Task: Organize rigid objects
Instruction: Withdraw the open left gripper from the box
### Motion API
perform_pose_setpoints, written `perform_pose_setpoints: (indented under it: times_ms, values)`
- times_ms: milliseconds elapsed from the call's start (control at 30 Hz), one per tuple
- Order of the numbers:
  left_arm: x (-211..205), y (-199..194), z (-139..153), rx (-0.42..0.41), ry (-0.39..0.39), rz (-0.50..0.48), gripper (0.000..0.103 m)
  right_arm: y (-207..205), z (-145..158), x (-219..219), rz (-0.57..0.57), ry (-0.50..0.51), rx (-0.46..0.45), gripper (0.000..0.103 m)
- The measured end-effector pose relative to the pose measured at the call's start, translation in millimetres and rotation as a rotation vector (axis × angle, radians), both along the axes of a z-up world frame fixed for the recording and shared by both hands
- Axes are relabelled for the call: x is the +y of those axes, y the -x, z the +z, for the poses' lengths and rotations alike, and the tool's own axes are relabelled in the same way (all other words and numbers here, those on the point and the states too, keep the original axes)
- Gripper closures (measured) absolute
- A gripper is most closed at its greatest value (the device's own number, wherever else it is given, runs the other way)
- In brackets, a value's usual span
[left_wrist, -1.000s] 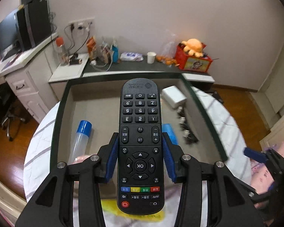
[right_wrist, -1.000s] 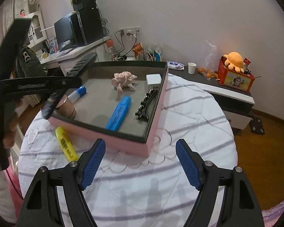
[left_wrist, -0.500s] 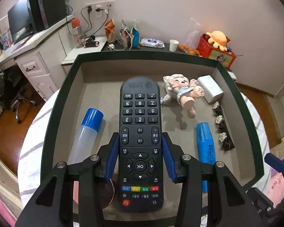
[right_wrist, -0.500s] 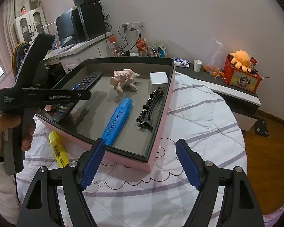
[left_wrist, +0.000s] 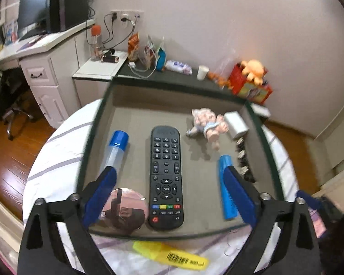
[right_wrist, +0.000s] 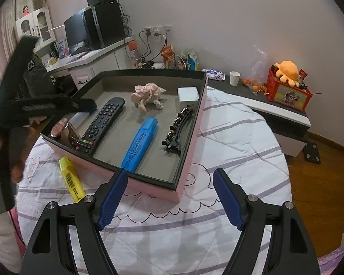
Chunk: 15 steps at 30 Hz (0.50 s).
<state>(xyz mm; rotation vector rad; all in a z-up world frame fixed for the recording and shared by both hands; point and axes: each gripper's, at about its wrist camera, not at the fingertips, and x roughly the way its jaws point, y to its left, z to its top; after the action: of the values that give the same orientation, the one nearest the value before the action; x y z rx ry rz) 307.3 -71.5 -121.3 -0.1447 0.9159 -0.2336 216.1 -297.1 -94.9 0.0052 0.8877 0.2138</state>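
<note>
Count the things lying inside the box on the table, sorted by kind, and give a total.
Remote control: 1
Blue highlighter: 1
Blue-capped tube: 1
Round mirror: 1
Pink figurine: 1
White block: 1
Black hair clip: 1
Total: 7

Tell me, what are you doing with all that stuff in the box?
A person is tidying hard things into a pink box with two hand-held grippers. The left gripper is opening and the black remote lies flat in the box, its pads clear of it. The right gripper hangs open over the table, holding nothing. A yellow highlighter lies outside the box.
</note>
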Motion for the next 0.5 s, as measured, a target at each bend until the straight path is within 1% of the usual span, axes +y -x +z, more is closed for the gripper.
perform_pose_setpoints:
  times_ms: [100, 233, 300, 333, 367, 467, 500]
  values:
    - [27.0, 7.9, 10.9, -0.028, -0.019, 0.063, 0.005, 2.2, 4.9, 2.7, -0.001, 0.004, -0.008, 0.025]
    - [58.7, 19.8, 16.3, -0.045, -0.036, 0.123, 0.004, 2.2, 12.1, 13.5, 0.011, 0.012, -0.020, 0.025]
    - [68.1, 25.7, 15.4, -0.066, -0.132, 0.162, 0.004, -2.4, 14.4, 22.3, 0.020, 0.024, -0.022, 0.025]
    - [71.5, 27.5, 13.8, -0.070, -0.162, 0.168, 0.004, -5.7, 15.1, 28.6, 0.028, 0.034, -0.020, 0.025]
    - [74.3, 30.8, 11.1, -0.069, -0.189, 0.167, 0.004, -7.7, 15.2, 32.8, 0.034, 0.040, -0.018, 0.025]
    - [81.2, 38.5, 3.9, -0.072, -0.236, 0.160, 0.003, -13.3, 15.0, 44.5, 0.041, 0.048, -0.017, 0.025]
    - [81.4, 40.4, 1.0, -0.078, -0.264, 0.163, 0.003, -15.0, 15.0, 47.3, 0.038, 0.044, -0.017, 0.025]
